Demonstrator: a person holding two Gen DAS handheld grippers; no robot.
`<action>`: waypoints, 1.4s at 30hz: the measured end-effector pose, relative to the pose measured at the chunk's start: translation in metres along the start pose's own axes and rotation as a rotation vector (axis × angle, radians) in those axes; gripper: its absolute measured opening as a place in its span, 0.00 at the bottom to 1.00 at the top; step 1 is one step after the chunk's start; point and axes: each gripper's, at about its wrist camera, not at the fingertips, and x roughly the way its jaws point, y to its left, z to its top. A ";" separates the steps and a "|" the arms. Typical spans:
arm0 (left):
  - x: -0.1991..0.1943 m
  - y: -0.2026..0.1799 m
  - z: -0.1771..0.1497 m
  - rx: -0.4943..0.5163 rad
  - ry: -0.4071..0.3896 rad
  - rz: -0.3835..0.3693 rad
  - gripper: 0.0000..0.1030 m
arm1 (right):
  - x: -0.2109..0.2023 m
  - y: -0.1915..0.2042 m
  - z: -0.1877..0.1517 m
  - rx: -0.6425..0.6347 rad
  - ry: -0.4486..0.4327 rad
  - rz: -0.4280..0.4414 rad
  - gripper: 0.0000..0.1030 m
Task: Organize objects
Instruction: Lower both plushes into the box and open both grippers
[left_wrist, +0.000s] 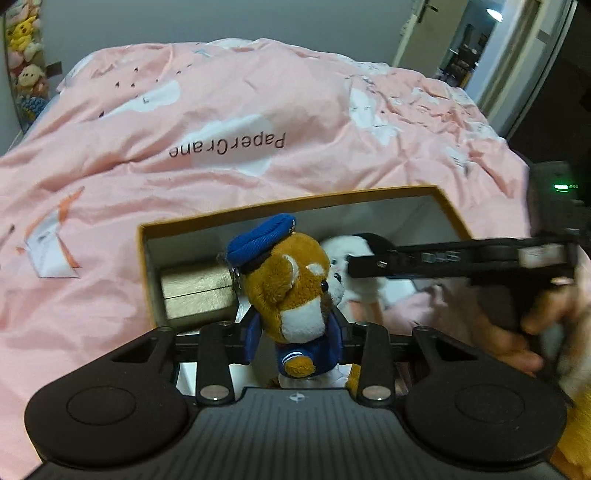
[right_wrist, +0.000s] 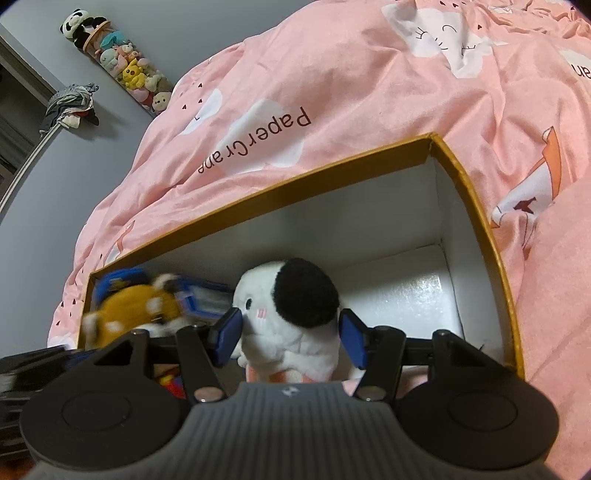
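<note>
A brown plush (left_wrist: 291, 280) in a blue cap and sailor top stands between the fingers of my left gripper (left_wrist: 295, 332), which is shut on its body above the orange-rimmed box (left_wrist: 295, 201). In the right wrist view the same brown plush (right_wrist: 129, 310) is a blur at the box's left end. A white plush with a black patch (right_wrist: 291, 317) sits inside the box (right_wrist: 295, 181), and the blue pads of my right gripper (right_wrist: 290, 338) lie against its two sides. From the left wrist view, one finger (left_wrist: 424, 258) of that gripper reaches in beside the white plush (left_wrist: 354, 258).
The box rests on a pink duvet (left_wrist: 221, 110) printed with white cats. A gold case (left_wrist: 195, 291) lies in the box's left end, and a blue-edged flat item (right_wrist: 207, 295) is behind the brown plush. A hand (left_wrist: 517, 332) holds the right gripper. Plush toys (right_wrist: 129, 70) hang on the wall.
</note>
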 end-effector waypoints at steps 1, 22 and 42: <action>-0.008 -0.004 0.000 0.021 0.007 0.002 0.41 | 0.000 0.001 0.000 -0.002 0.000 0.001 0.59; 0.071 -0.005 0.016 -0.003 0.169 0.104 0.40 | 0.002 -0.004 -0.001 -0.033 0.034 0.003 0.56; 0.060 -0.003 -0.008 -0.096 -0.003 0.170 0.49 | 0.011 0.008 0.000 -0.124 0.047 0.005 0.59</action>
